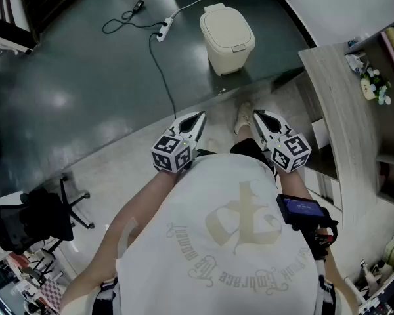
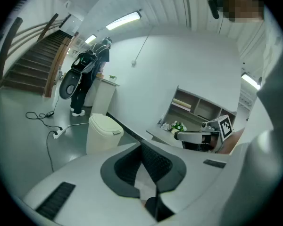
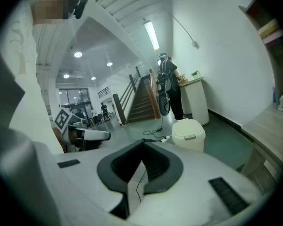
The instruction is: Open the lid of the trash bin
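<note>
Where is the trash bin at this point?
In the head view, the trash bin stands closed on the floor at top centre, right of the power strip.

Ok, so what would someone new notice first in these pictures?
A cream trash bin, lid shut, stands on the dark green floor at the head view's top centre. Below it the left gripper and right gripper point toward it, jaws together, holding nothing. A white power strip lies left of the bin.
</note>
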The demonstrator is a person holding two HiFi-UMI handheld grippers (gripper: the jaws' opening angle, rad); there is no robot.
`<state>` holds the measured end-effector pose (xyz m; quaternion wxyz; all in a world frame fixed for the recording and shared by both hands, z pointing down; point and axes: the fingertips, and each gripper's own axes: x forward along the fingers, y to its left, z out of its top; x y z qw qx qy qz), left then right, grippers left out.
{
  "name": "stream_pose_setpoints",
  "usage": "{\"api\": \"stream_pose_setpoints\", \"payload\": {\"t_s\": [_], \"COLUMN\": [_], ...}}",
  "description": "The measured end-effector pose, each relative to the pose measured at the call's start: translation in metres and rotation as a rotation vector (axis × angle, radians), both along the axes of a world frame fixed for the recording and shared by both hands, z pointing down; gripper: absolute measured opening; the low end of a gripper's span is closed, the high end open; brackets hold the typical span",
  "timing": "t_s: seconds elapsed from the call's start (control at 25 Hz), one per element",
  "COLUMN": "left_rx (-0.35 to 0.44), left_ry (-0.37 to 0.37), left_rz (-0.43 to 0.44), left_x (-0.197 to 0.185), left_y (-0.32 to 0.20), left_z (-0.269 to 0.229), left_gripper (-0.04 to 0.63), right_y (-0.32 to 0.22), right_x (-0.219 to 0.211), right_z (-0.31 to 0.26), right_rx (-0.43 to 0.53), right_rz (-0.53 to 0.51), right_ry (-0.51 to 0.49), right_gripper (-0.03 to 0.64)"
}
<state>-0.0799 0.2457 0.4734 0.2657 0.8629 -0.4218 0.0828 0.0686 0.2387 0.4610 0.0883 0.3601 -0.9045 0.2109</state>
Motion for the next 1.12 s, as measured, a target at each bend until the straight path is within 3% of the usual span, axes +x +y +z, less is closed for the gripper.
{"api": "stream_pose_setpoints", "payload": {"t_s": [1.12], "left_rx": [-0.003], "left_ry": [0.024], "left_rz": [0.022], "left_x": [0.001], "left_y": [-0.02], "left_z": [-0.001], "left_gripper": [0.012], "right_y": [-0.018], "right_x": [0.004], "right_z": [-0.003], "right_rx": [-0.004], "right_rz": [0.067], "right_ry": [0.021], "right_gripper": [0.004]}}
